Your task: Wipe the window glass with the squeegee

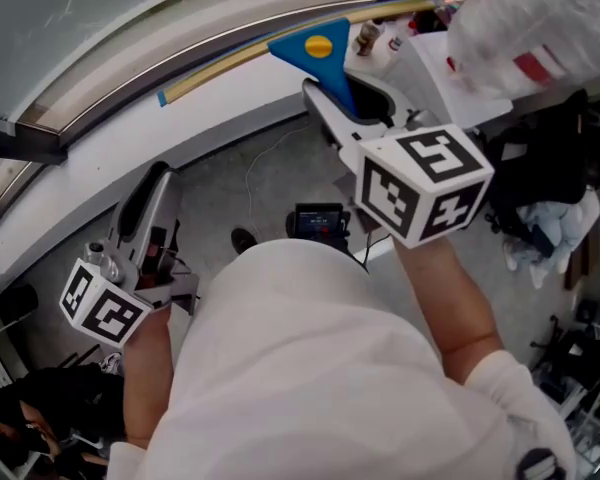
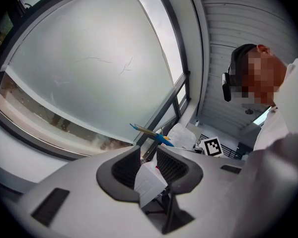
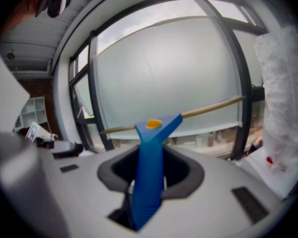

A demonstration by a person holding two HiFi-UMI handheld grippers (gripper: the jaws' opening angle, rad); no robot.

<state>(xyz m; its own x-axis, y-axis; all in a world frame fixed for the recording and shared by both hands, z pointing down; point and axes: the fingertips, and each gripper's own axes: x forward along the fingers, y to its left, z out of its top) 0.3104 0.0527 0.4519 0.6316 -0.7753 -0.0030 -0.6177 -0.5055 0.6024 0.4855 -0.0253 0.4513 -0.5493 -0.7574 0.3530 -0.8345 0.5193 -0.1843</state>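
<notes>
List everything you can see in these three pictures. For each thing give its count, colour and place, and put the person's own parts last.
window glass: one, pale grey, in a dark frame ahead of the person
squeegee: one, blue handle with a yellow spot and a tan blade, in the right gripper, blade by the window
white object: one, white, between the left gripper's jaws; what it is cannot be told
plastic bag: one, whitish, at the right near the window
black device: one, black, on the floor below
left gripper: one, grey, low at the person's left, closed on the white object
right gripper: one, grey, raised, closed on the squeegee handle
forearms: two, bare, behind the grippers
</notes>
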